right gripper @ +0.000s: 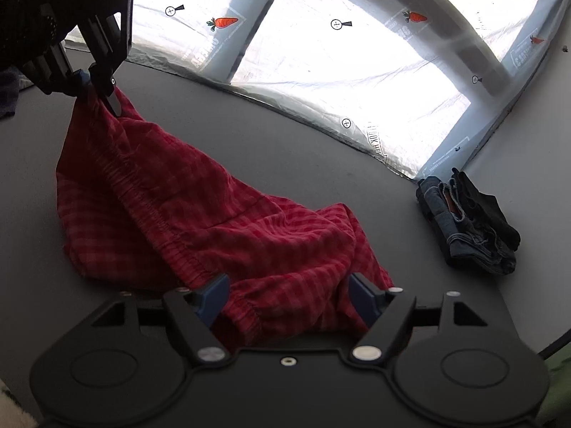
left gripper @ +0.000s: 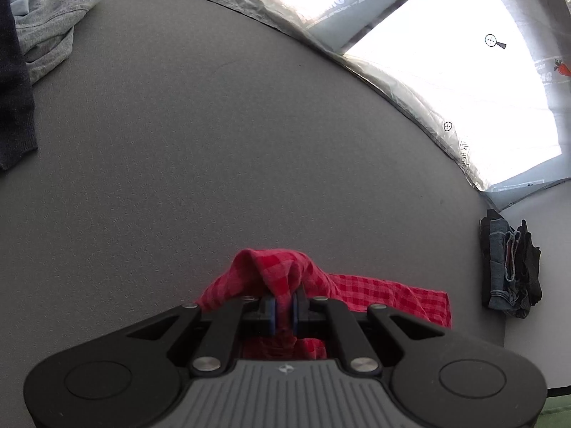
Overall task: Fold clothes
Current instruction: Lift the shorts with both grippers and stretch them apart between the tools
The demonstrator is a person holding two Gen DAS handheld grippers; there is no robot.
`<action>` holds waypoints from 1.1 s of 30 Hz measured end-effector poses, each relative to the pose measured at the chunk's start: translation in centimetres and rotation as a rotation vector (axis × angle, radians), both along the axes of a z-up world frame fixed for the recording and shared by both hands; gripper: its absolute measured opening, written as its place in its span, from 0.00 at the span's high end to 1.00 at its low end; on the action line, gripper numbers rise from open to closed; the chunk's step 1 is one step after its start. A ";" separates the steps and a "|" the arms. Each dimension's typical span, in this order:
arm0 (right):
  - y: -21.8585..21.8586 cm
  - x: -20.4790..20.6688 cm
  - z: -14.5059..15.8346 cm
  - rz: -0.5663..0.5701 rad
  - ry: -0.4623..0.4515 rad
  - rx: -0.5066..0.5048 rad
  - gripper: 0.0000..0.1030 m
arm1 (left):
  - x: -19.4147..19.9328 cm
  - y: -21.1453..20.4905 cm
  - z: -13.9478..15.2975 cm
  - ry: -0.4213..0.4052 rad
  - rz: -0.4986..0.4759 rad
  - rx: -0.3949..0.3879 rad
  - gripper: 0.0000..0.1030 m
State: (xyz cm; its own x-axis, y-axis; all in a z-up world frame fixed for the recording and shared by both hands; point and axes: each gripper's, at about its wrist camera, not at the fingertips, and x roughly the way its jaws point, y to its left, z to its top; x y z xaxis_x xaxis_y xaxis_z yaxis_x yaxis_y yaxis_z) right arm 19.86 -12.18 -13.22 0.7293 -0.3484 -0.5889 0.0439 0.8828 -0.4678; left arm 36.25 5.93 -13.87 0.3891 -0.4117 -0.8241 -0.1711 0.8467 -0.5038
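Note:
A pair of red checked shorts [right gripper: 200,221] with an elastic waistband lies crumpled on the grey table [right gripper: 292,149]. My left gripper [left gripper: 284,308] is shut on a bunch of the red cloth [left gripper: 282,271] and lifts one end; it also shows in the right wrist view [right gripper: 89,85] at the upper left, holding the cloth up. My right gripper [right gripper: 289,299] is open, its blue pads on either side of the waistband at the near end, the cloth lying between them.
A folded stack of dark jeans and black clothes [right gripper: 467,221] sits at the table's right edge, also in the left wrist view [left gripper: 510,267]. A grey garment [left gripper: 53,18] and a dark navy one [left gripper: 14,100] lie at the far left. Plastic-covered windows [right gripper: 339,71] run behind the table.

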 end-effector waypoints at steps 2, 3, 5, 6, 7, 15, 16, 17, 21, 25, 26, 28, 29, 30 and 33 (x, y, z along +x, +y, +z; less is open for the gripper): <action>0.5 -0.2 -0.5 0.000 0.019 -0.010 0.23 | 0.1 0.0 0.0 -0.002 -0.010 0.000 0.92; 0.6 -0.3 -0.8 -0.007 0.031 -0.018 0.22 | 0.2 0.0 0.0 -0.003 -0.012 0.000 0.92; 0.7 -0.2 -1.4 -0.032 0.059 -0.037 0.22 | 0.3 0.2 -0.1 -0.002 -0.014 0.001 0.92; 0.6 -0.2 -1.8 -0.047 0.073 -0.051 0.22 | 0.3 0.1 -0.2 0.000 -0.014 0.002 0.92; 0.4 0.0 -2.1 -0.062 0.083 -0.064 0.22 | 0.3 0.2 -0.2 0.001 -0.014 0.003 0.92; -2.3 1.4 -2.6 -0.096 0.099 -0.044 0.38 | -0.6 0.2 0.2 0.005 0.003 0.003 0.92; -2.7 1.7 -2.5 -0.094 0.101 -0.026 0.47 | -0.8 0.1 0.4 0.003 0.006 0.001 0.92; -3.1 1.9 -2.4 -0.092 0.103 -0.007 0.54 | -1.0 0.0 0.5 0.002 0.010 -0.001 0.92; -4.8 2.6 -1.9 -0.081 0.100 0.079 0.78 | -1.9 -0.3 1.1 -0.004 0.024 -0.008 0.92; -6.3 3.1 -1.1 -0.067 0.072 0.131 0.91 | -2.7 -0.5 1.7 -0.011 0.038 -0.015 0.92; -6.6 3.1 -0.8 -0.065 0.065 0.145 0.92 | -2.9 -0.6 1.8 -0.015 0.045 -0.017 0.92; -7.5 3.3 -0.1 -0.059 0.047 0.170 0.93 | -3.4 -0.8 2.2 -0.027 0.062 -0.023 0.92; -7.8 3.3 0.4 -0.056 0.037 0.180 0.94 | -3.6 -0.9 2.4 -0.033 0.072 -0.030 0.92; -8.1 3.3 0.8 -0.052 0.027 0.187 0.94 | -3.8 -1.0 2.6 -0.040 0.081 -0.036 0.92; -9.1 3.4 2.2 -0.042 -0.004 0.205 0.94 | -4.5 -1.2 3.4 -0.061 0.106 -0.055 0.92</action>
